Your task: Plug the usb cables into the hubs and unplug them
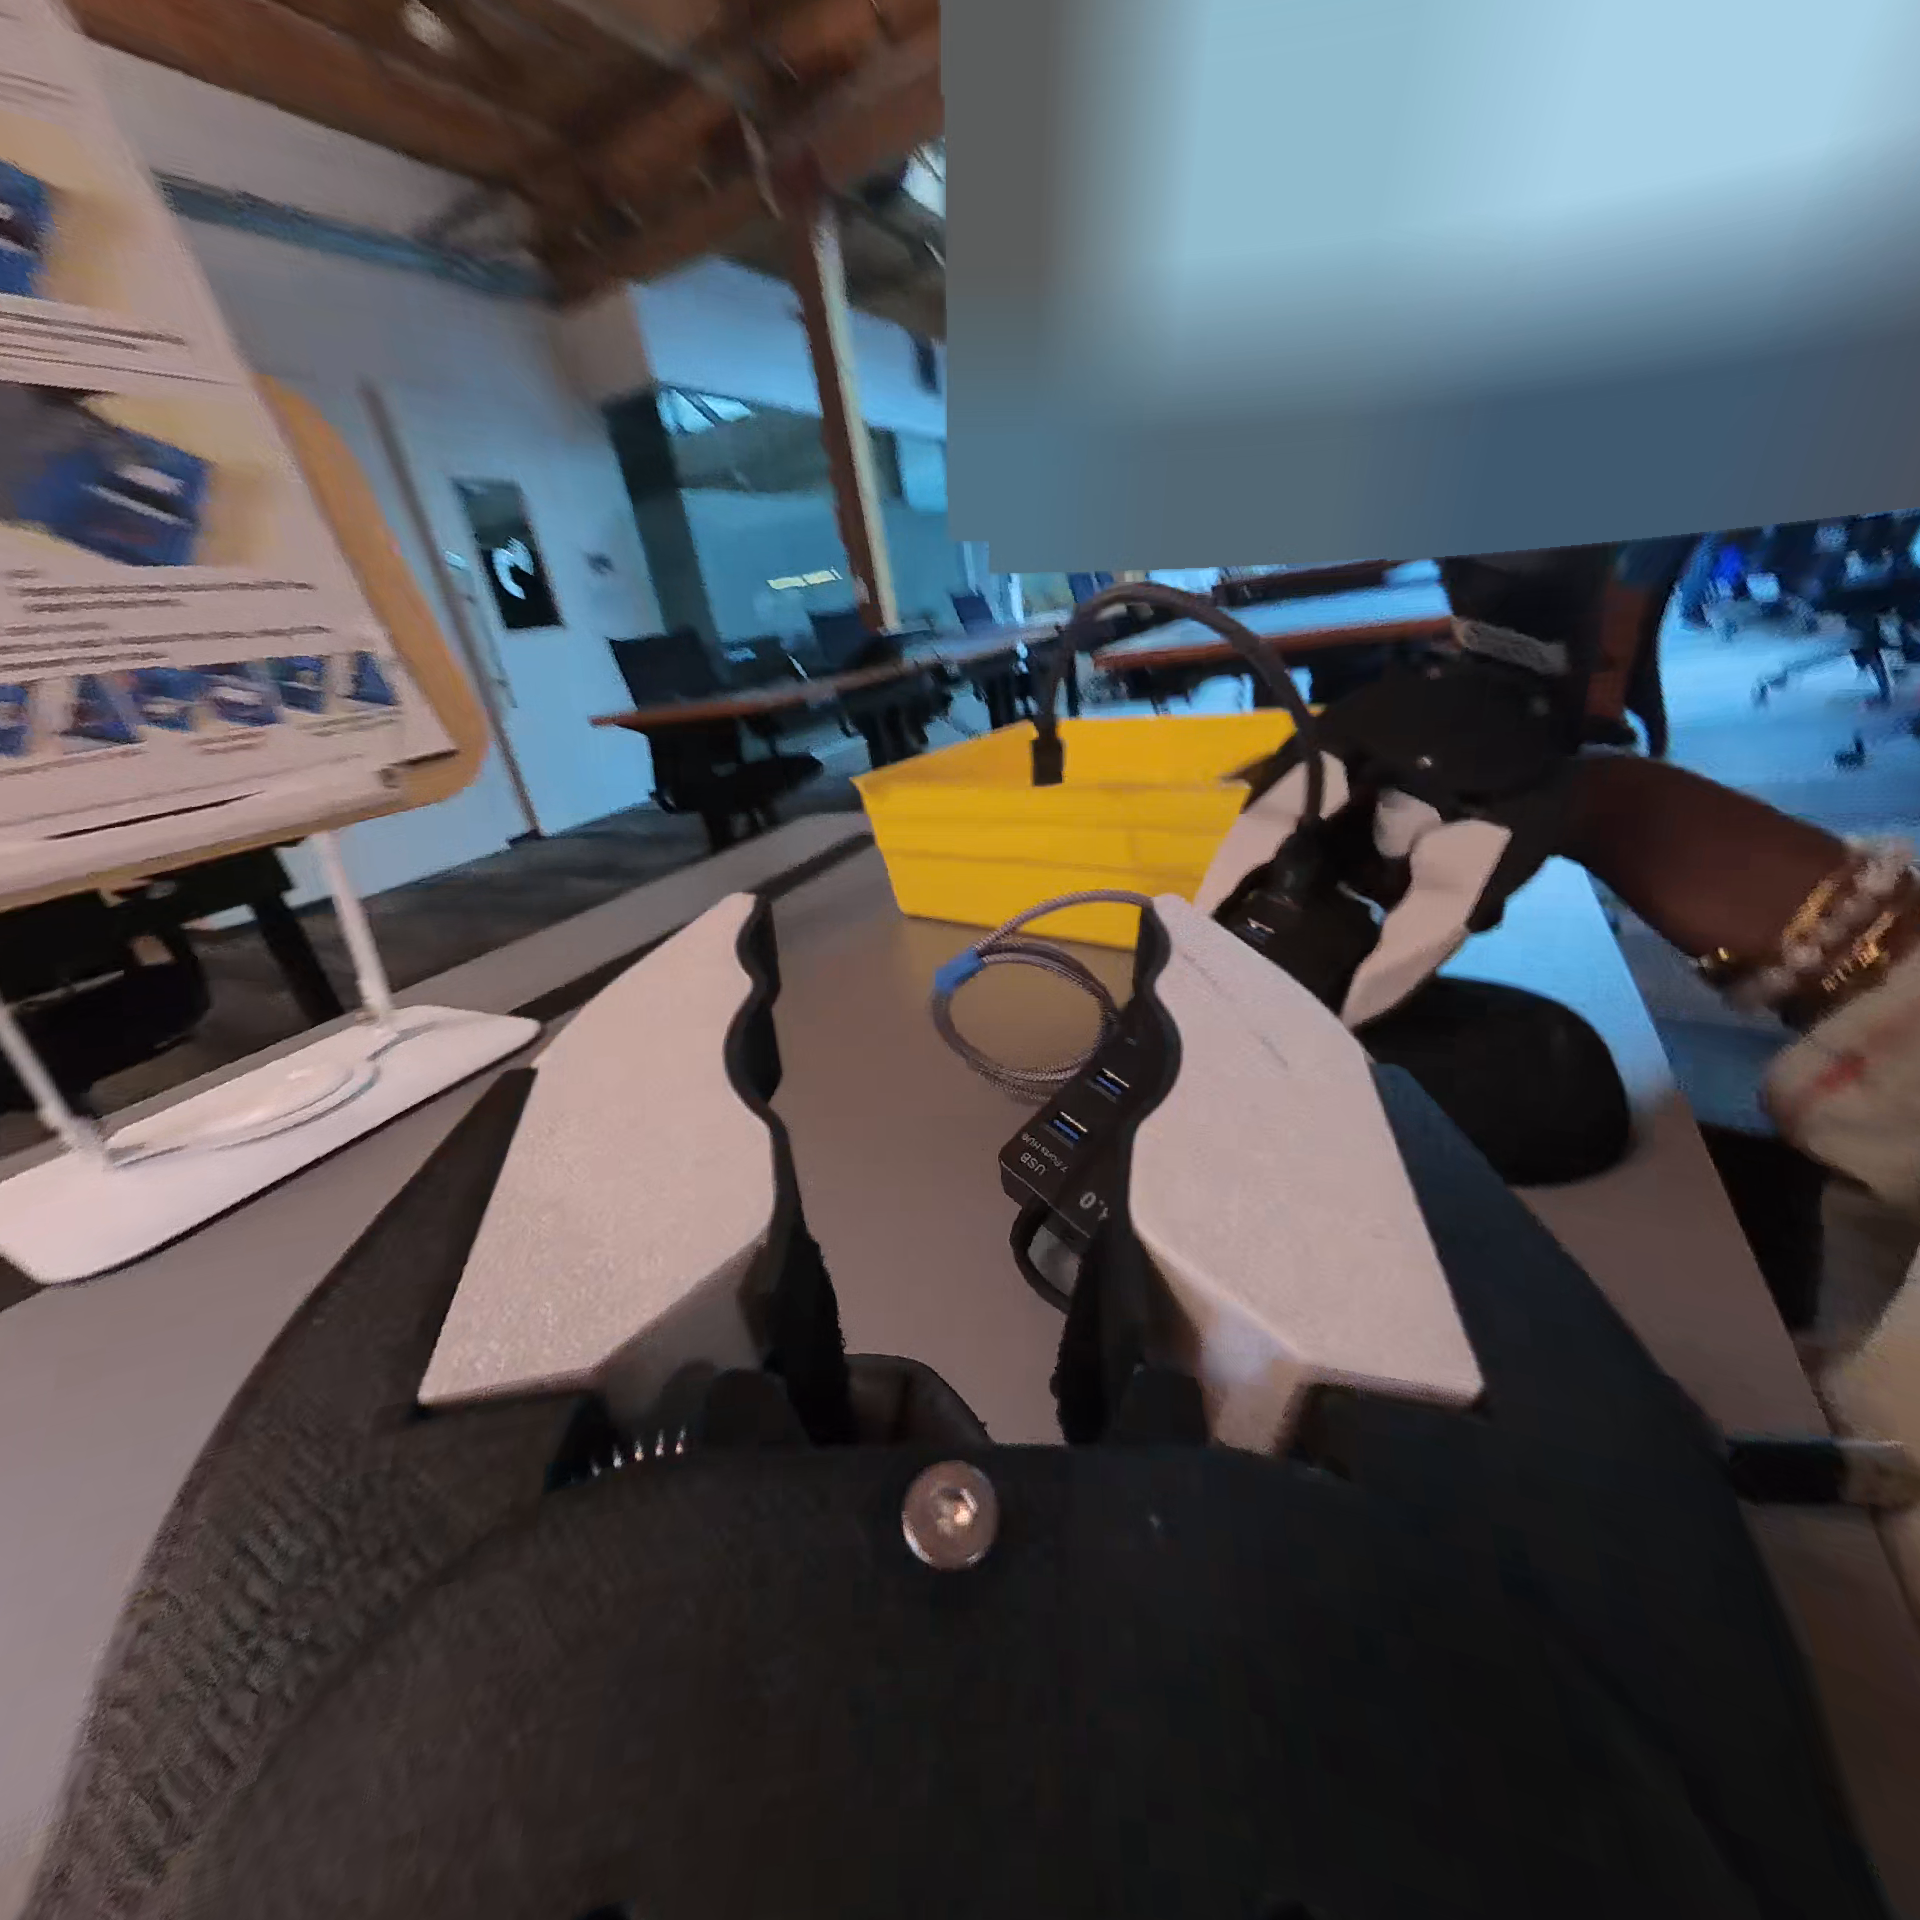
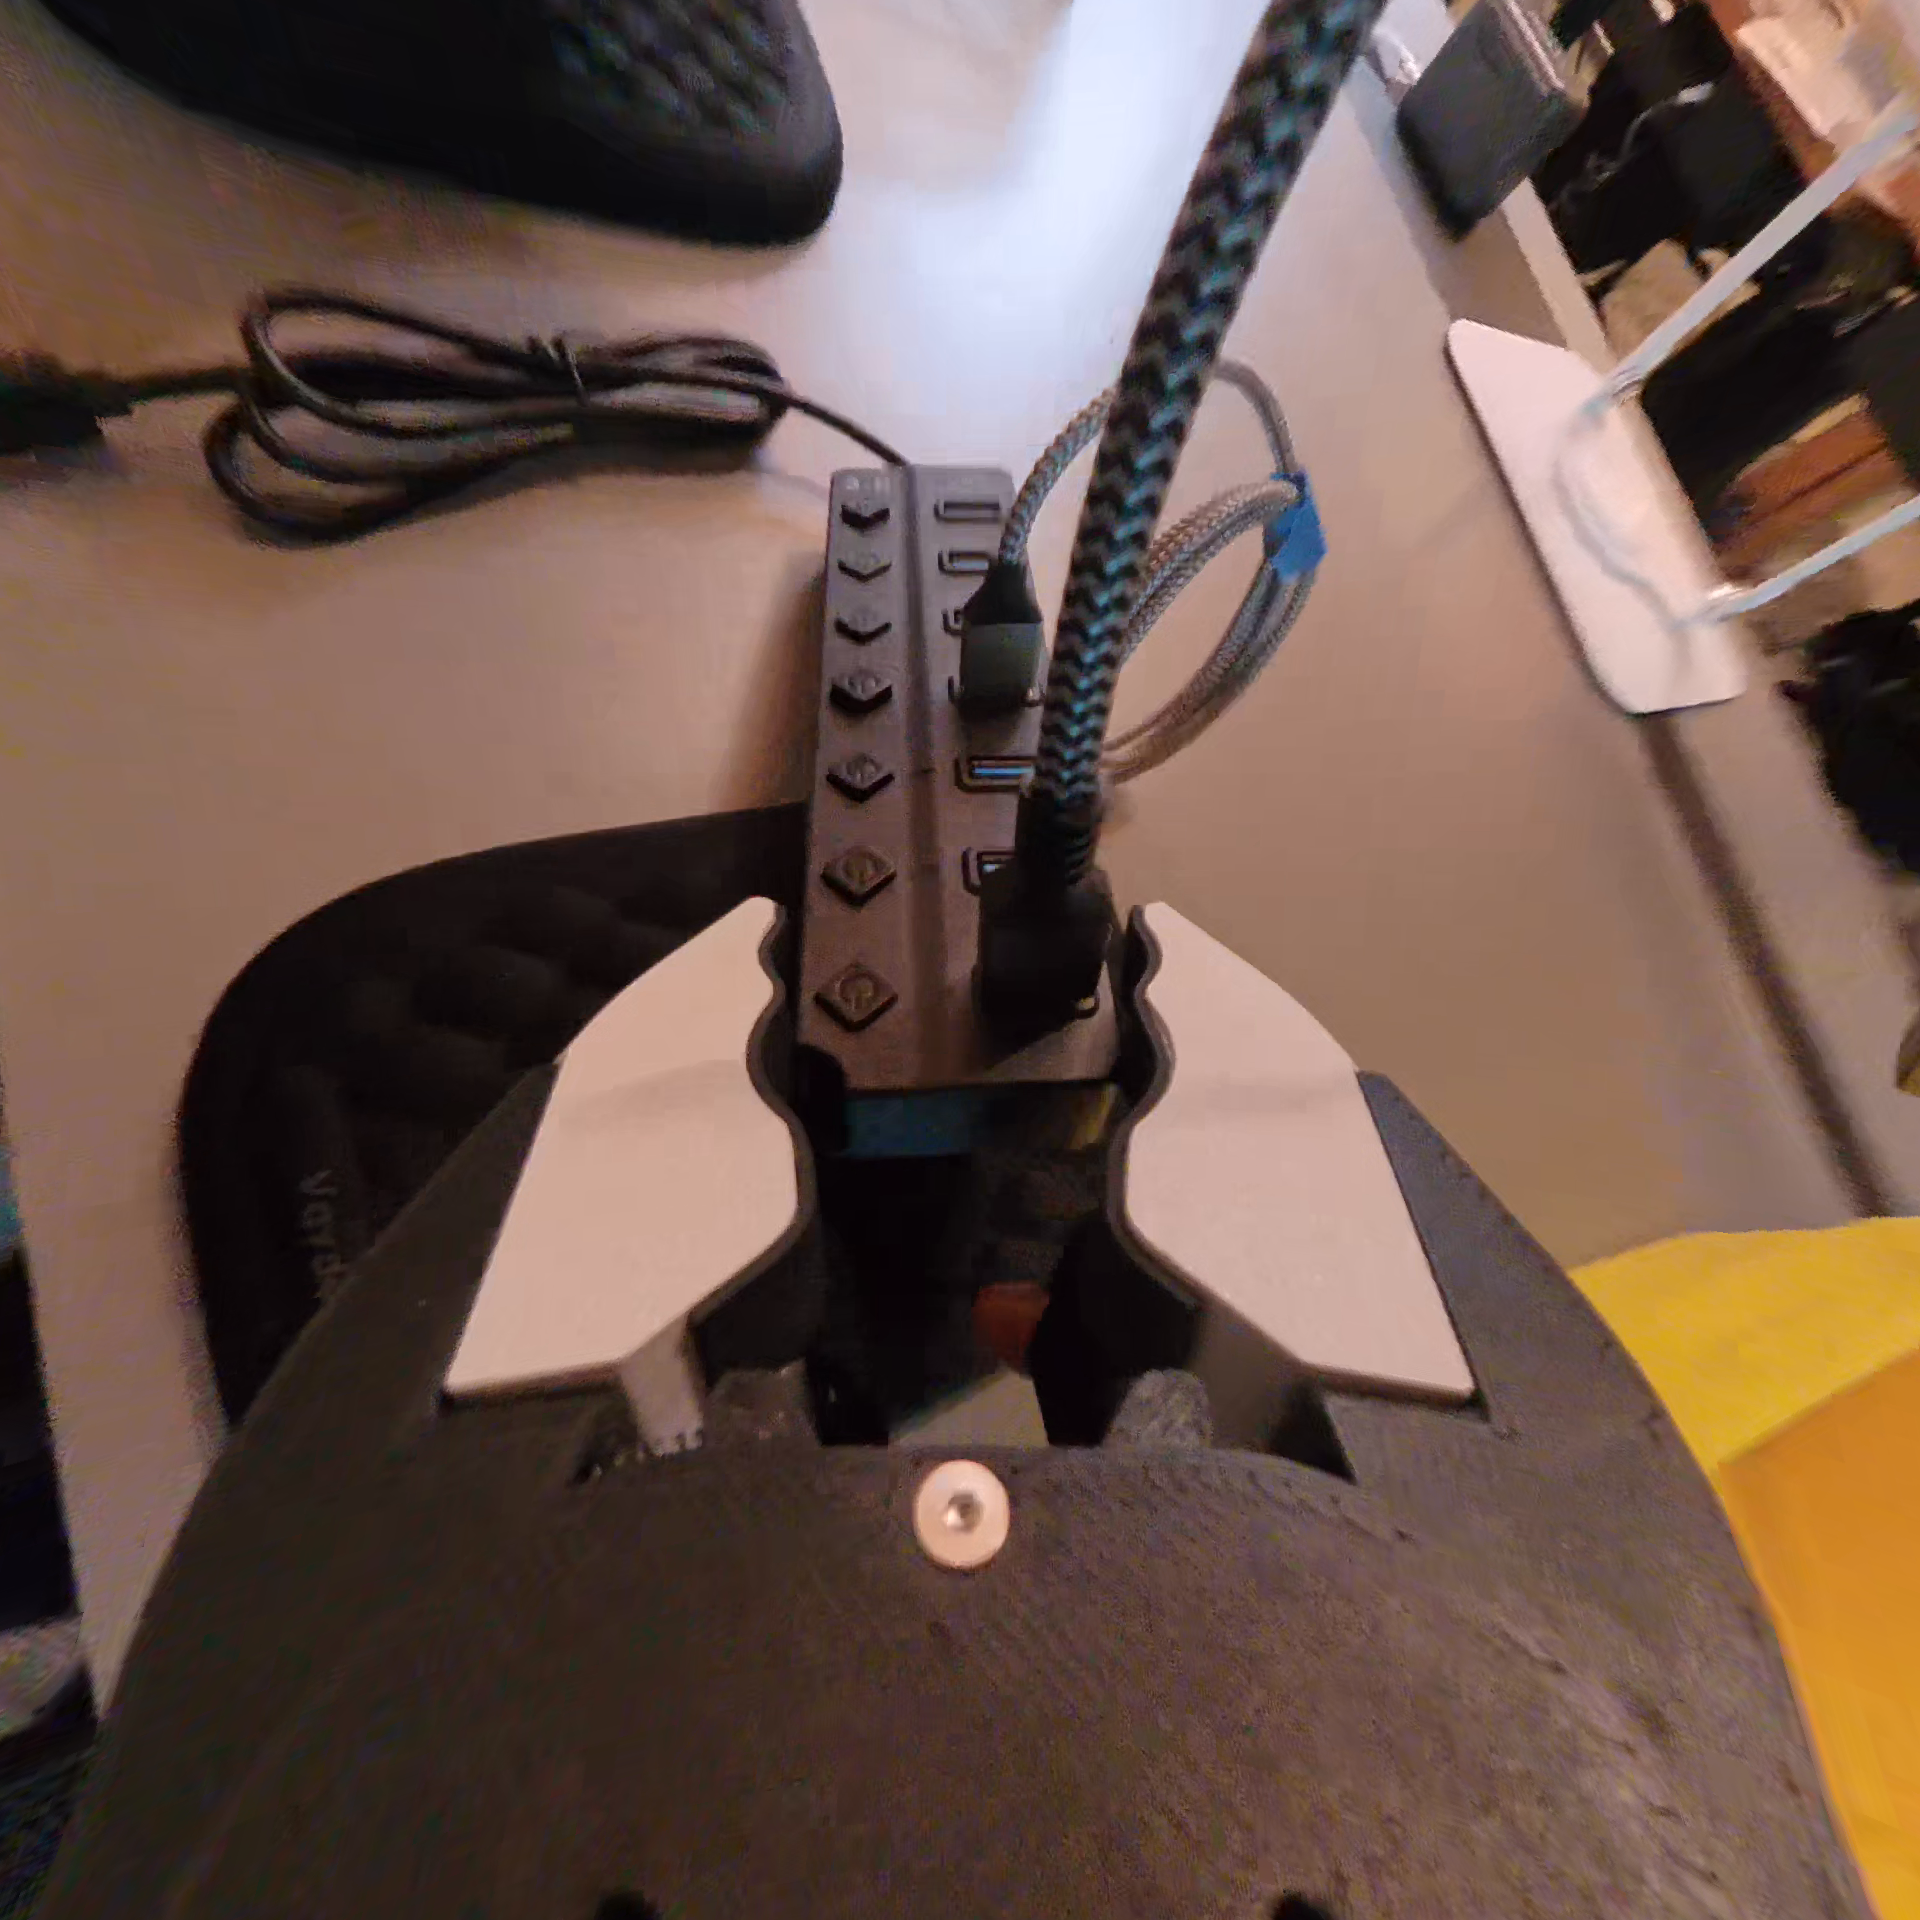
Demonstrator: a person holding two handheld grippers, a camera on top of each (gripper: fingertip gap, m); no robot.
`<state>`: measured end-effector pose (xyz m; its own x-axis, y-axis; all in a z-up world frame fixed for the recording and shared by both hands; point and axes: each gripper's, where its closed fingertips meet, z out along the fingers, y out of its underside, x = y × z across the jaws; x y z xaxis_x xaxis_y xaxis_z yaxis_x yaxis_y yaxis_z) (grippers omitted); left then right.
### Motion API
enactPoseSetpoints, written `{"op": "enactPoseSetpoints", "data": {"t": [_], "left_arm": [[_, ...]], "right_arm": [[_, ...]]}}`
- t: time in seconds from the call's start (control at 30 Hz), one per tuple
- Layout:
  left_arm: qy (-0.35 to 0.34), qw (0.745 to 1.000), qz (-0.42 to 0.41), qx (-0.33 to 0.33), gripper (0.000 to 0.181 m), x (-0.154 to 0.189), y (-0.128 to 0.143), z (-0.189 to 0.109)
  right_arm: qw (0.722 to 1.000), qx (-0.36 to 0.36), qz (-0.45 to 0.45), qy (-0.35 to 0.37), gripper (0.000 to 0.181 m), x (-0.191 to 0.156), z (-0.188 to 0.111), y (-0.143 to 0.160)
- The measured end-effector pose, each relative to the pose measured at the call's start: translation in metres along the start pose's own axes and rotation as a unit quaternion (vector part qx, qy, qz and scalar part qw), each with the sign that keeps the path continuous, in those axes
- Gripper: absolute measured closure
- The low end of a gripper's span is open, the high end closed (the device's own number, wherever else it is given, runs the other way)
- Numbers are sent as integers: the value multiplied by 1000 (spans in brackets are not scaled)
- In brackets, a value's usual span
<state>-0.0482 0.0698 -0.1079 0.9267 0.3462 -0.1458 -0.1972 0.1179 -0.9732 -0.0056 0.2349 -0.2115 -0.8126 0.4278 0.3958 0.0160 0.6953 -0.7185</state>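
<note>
A black multi-port USB hub (image 2: pixel 914 727) lies on the grey table (image 2: pixel 416 675). My right gripper (image 2: pixel 958 920) is shut on the hub's near end, one finger on each side. A black-and-blue braided cable (image 2: pixel 1153 436) is plugged into a port by the fingertips. A grey braided cable's plug (image 2: pixel 1003 644) sits in a port farther along, its coil bound with a blue tie (image 2: pixel 1294 540). In the left wrist view my left gripper (image 1: pixel 956 920) is open and empty, with the hub (image 1: pixel 1081 1117) and grey coil (image 1: pixel 997 997) just ahead. The right gripper (image 1: pixel 1340 883) shows beyond it. The braided cable (image 1: pixel 1174 603) arcs up to a loose black plug (image 1: pixel 1047 758).
A yellow bin (image 1: pixel 1039 842) stands behind the hub. A white stand base (image 1: pixel 260 1122) holding a printed sheet (image 1: pixel 156 520) is at the left. Black wrist rests (image 2: pixel 468 104) lie on the table, with the hub's bundled black lead (image 2: pixel 468 405). A person's braceleted hand (image 1: pixel 1818 935) holds the right gripper. Across from one pair of fingers to the other is roughly 20 cm. From either gripper's tips it is about 12 cm to the hub's bundled black lead (image 2: pixel 468 405).
</note>
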Motion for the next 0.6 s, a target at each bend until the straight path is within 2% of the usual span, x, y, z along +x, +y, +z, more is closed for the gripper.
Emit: {"op": "enactPoseSetpoints", "data": {"t": [0.07,0.2,0.27,0.4,0.47,0.6], "left_arm": [[-25,999,-6,34,119,-10,-5,-9],[-46,997,-22,65,122,-20,-8,-13],[-47,997,-12,59,125,-20,-6,-14],[-47,997,-37,46,129,-21,-3,-14],[-46,997,-40,44,129,-21,-2,-13],[-71,995,1,64,127,-26,-7,-14]], "right_arm": [[996,-49,-68,34,120,5,-1,-8],[972,-94,-185,110,119,20,-5,-38],[947,-121,-249,160,120,32,-9,-52],[874,-167,-374,260,120,58,-18,-81],[851,-179,-394,299,120,71,-27,-94],[853,-150,-361,345,120,92,-44,-115]]}}
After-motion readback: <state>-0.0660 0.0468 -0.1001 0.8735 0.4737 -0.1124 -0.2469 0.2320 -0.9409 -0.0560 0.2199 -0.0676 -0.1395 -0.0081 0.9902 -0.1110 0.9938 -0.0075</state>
